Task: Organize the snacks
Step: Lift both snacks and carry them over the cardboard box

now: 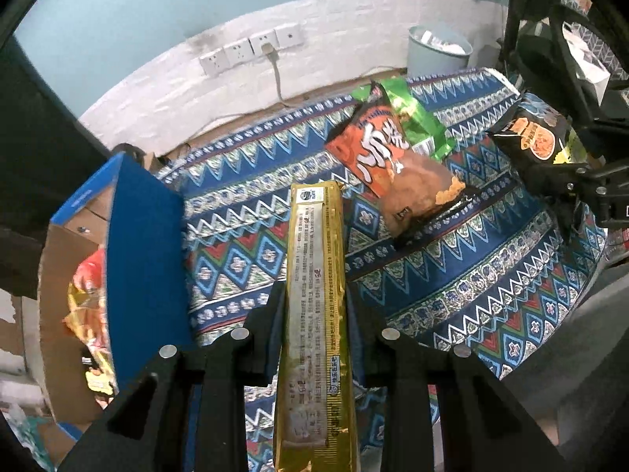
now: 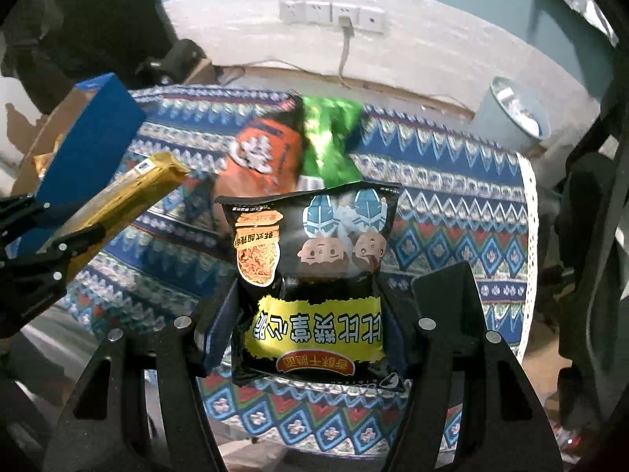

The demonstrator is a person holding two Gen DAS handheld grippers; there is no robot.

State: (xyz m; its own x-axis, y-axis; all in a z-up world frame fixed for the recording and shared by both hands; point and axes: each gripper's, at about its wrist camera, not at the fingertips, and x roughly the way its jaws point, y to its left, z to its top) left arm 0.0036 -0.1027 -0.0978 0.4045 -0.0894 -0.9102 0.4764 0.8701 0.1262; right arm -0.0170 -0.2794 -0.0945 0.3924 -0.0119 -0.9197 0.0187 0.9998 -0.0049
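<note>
My left gripper (image 1: 314,299) is shut on a long gold snack packet (image 1: 314,275), lifted above the patterned cloth; the same gold packet (image 2: 129,192) juts from that gripper at the left of the right wrist view. My right gripper (image 2: 306,295) is shut on a black snack bag (image 2: 310,275) with a yellow label, held clear of the table; the black bag (image 1: 538,137) also shows at the right of the left wrist view. An orange bag (image 1: 393,161) and a green bag (image 1: 412,118) lie overlapped on the cloth (image 1: 491,283).
A blue-sided cardboard box (image 1: 145,251) at the table's left edge holds red and yellow snack packets (image 1: 88,299). A pale bin (image 1: 436,53) stands by the wall beyond the table. Wall sockets (image 1: 251,49) with a plugged cable sit above. Dark equipment (image 1: 550,39) crowds the right.
</note>
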